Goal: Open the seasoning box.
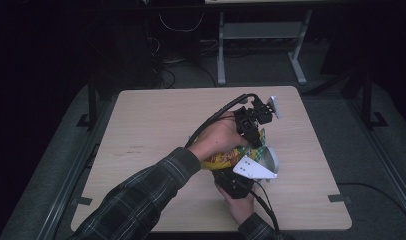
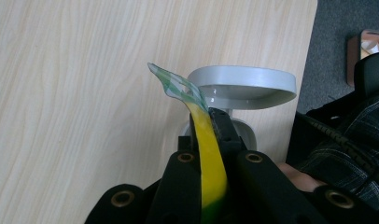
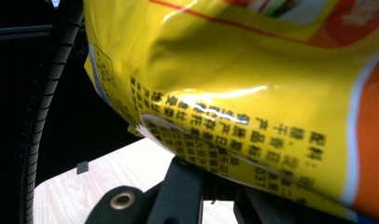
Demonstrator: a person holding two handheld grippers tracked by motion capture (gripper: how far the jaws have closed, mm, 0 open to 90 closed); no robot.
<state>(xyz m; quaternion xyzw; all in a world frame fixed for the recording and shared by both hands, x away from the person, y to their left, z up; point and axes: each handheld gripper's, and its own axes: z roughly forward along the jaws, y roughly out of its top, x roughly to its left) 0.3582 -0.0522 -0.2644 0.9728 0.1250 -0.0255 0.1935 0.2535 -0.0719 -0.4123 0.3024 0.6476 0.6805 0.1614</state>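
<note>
Holding the yellow foil snack bag [image 1: 226, 159] between both tools, we are at the opening-and-pouring stage — the bag hangs just above the bench [image 1: 156, 125], right beside the grey plastic bowl [image 1: 269, 159] at the middle-right of the wood top.

Our left hand-held gripper [image 1: 254, 134] has its jaws pressed together on the bag's crimped green-and-white end seal [image 2: 176, 86]; in the left gripper view the yellow film [image 2: 211, 163] runs up between the two black jaws and the seal curls over toward the bowl's rim [image 2: 246, 79]. Our right hand-held gripper [image 1: 234, 184] is pinching the opposite, lower part of the bag; in the right gripper view the printed yellow panel [image 3: 234, 93] spreads over its jaws, so we judge a firm pinch there, though the pads themselves are hidden by the film.

As for heading, the bag's long axis runs roughly from the near edge of the bench away toward the far right, lying more level than upright, and the sealed end points at the bowl.

Next, we judge, comes a pull apart — the two grips must draw against each other to tear or part the seal, with the mouth kept over the bowl so nothing spills on the bench. Whether the seal has already begun to give, we cannot tell.
</note>
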